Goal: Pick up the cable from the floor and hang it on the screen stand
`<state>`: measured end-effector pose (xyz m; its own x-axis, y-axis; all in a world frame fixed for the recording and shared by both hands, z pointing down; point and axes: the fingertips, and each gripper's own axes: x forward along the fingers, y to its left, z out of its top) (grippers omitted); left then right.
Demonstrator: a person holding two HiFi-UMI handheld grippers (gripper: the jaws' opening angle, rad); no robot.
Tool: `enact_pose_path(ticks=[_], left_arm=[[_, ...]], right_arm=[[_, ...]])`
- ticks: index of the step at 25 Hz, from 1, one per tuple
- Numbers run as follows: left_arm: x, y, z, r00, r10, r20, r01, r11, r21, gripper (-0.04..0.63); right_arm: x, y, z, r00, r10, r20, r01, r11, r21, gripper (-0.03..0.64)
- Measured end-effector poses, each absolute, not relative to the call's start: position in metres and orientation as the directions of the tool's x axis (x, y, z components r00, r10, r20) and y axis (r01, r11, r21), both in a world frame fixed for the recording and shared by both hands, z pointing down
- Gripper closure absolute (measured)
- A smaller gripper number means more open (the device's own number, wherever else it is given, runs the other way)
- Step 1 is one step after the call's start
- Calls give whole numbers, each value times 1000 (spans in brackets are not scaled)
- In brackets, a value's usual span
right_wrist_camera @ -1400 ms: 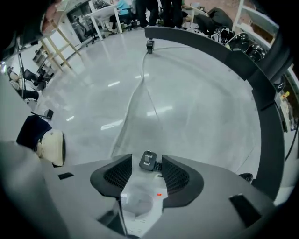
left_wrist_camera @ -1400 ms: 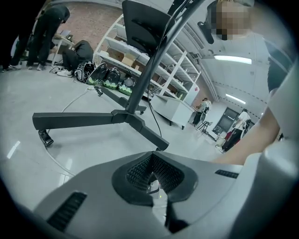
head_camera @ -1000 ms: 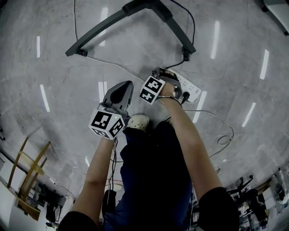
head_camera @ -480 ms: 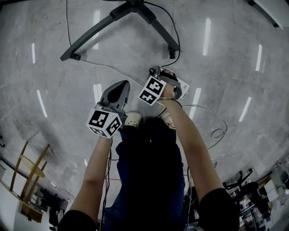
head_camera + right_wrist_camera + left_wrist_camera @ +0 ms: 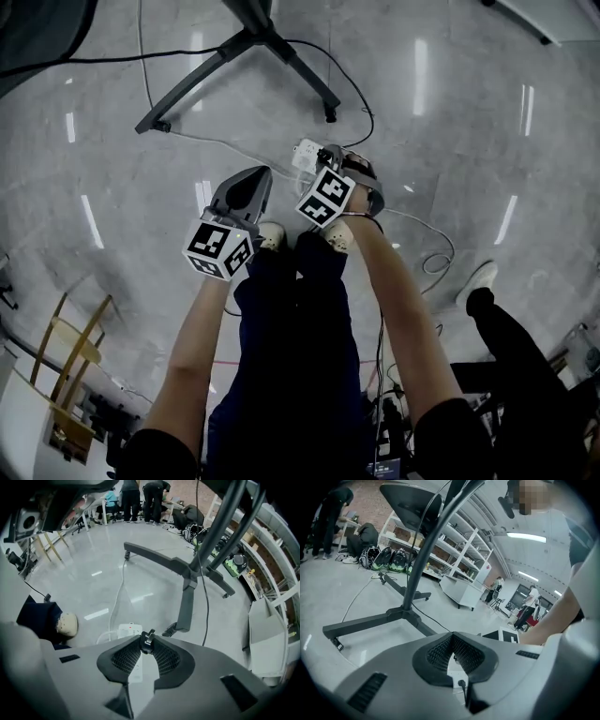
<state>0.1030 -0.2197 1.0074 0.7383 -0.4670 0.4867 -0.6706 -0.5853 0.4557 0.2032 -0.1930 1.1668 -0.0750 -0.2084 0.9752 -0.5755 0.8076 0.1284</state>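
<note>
The black cable (image 5: 148, 639) is pinched at the very tips of the right gripper (image 5: 147, 645), above the white power strip (image 5: 130, 631) on the grey floor (image 5: 450, 141) and near a foot of the screen stand (image 5: 187, 592). That forearm reaches forward, with the gripper aimed steeply down. The left gripper (image 5: 452, 637) is empty with its jaws together, held more level and facing the stand. Each gripper carries a cube with black-and-white square markers.
</note>
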Motion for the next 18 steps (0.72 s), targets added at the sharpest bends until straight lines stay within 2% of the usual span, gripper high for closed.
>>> enact_pose_path(ticks=[8,18], left_arm=[[125,-217,912,764,-452,461,-641,-616,458,592],[124,-213,822,740,-477,474,-668,-603,437,592]], right_arm=[[191,-196,1055,-169,-250,953,-630,771,91,516],[176,-202,942,-261,-298,918,-663,747,54,517]])
